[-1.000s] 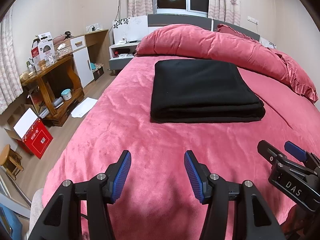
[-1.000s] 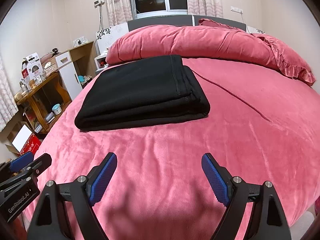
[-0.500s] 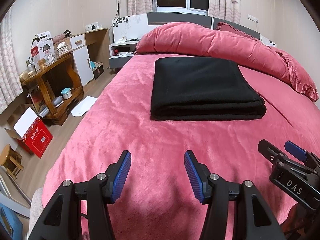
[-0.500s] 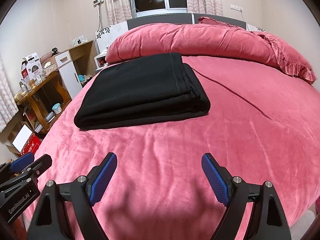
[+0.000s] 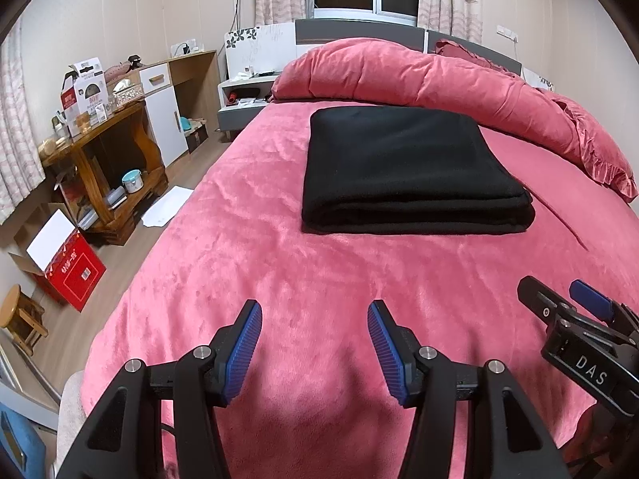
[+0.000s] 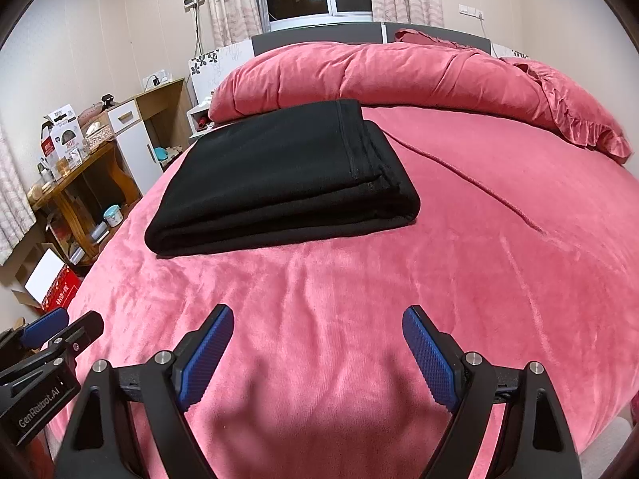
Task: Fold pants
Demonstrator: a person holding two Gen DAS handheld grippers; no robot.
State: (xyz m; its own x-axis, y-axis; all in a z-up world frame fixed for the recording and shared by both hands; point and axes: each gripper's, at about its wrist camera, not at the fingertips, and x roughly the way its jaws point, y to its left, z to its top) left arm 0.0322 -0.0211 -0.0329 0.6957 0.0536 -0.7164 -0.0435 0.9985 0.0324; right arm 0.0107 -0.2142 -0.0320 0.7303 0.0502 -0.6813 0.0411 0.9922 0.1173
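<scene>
- The black pants (image 5: 411,167) lie on the pink bed (image 5: 279,279), folded into a neat, thick stack. They sit in the middle of the bed, just in front of the big rolled-up pink blanket (image 5: 419,76).
- The left gripper (image 5: 314,345) has its two blue fingers (image 5: 243,347) wide apart. It holds nothing. It hangs over bare bed, well away from the pants.
- The right gripper (image 6: 317,355) has its fingers spread wide too, and it is empty. It is also well back from the pants.
- The folding looks done, or very close to done. The edges line up and nothing sticks out.
- The pants look soft and floppy, like thick fuzzy cloth. They are likely light, and they would not break.
- If you grab only the top layer, the stack may fall open.
- A good place to take hold is the near rounded fold, pinching all the layers at once.
- The right side, where the seam (image 6: 351,147) runs, shows many loose edges. That side could slip apart, so hold it gently with the other gripper.
</scene>
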